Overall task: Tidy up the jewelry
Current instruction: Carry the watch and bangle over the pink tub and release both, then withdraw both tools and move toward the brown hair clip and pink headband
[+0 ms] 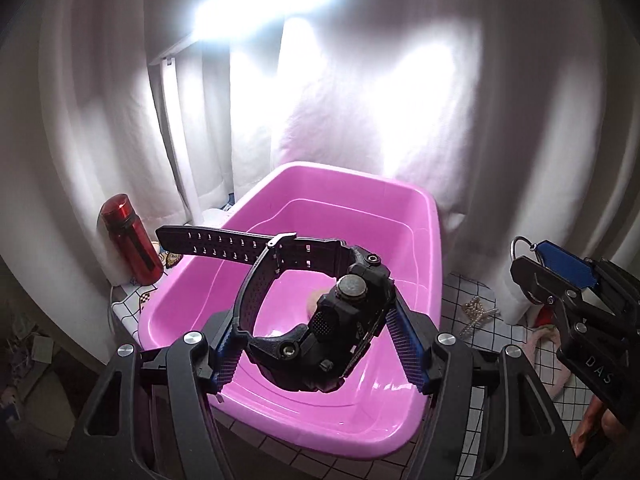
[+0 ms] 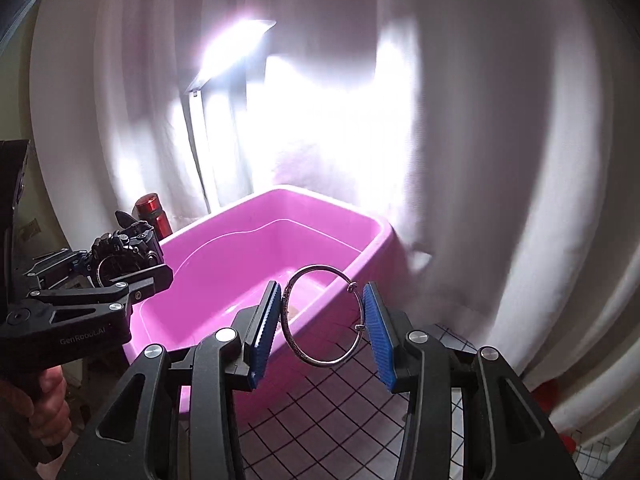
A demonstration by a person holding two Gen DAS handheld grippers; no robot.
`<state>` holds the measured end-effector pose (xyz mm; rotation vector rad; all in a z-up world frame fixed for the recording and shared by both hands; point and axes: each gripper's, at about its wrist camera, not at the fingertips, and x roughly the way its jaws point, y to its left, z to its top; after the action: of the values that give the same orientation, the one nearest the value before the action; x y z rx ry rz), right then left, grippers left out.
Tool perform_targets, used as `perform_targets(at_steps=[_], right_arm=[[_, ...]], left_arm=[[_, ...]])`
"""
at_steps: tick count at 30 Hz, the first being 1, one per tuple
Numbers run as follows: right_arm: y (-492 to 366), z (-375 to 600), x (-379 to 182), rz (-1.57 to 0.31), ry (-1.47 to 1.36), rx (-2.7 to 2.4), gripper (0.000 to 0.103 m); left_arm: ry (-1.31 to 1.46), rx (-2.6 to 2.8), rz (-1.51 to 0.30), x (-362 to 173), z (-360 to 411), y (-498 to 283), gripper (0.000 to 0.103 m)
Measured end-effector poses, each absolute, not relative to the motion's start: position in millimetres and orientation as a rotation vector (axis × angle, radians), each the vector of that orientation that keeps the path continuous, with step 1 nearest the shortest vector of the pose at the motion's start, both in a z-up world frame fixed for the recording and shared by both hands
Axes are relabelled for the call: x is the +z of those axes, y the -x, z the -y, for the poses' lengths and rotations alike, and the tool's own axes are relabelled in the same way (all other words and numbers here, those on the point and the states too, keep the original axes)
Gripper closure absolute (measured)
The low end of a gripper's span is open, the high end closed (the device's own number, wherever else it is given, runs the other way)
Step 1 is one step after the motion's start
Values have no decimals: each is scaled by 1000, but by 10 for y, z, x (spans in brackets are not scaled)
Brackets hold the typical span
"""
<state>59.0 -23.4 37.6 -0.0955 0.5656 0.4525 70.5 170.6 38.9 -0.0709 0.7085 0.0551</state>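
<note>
My left gripper point(image 1: 320, 340) is shut on a black digital watch point(image 1: 320, 320) and holds it above the pink plastic tub point(image 1: 424, 216); its strap sticks out to the left. It also shows in the right wrist view point(image 2: 120, 256). My right gripper point(image 2: 324, 328) is shut on a thin silver bangle point(image 2: 320, 316), held upright over the tub's near right rim point(image 2: 372, 248). In the left wrist view the right gripper point(image 1: 560, 276) is at the right with the bangle point(image 1: 522, 246) just showing. A small pale item lies in the tub, mostly hidden by the watch.
A red bottle point(image 1: 132, 240) stands left of the tub. A pearl piece point(image 1: 478, 312) lies on the checked cloth point(image 1: 464, 340) right of the tub. White curtains hang close behind, brightly lit. Pink and red items lie at the far right.
</note>
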Motion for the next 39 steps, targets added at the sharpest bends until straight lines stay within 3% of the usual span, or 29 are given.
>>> perform_targets(at_steps=[8,20,22,24,39], right_arm=[[-1008,-480,147,-650,135,521,62],[-1478,-668,-170,-787,142,461,61],[-1503,-684,-183,-792,144,444,48],[-1508,-679,-170,-779,148,430,45],[-1480,-654,-127,-760,142,404,45]], left_arm=[[93,49,-787,49,-2117,-971,40],[103,34,-865,-263,-2257,-1245,37],[107,40,-846,-242,-2277,-1240,30],[111,36,-825,-203,-2288,-1235,20],[93,54,-810,-183,-2299,-1179,19]])
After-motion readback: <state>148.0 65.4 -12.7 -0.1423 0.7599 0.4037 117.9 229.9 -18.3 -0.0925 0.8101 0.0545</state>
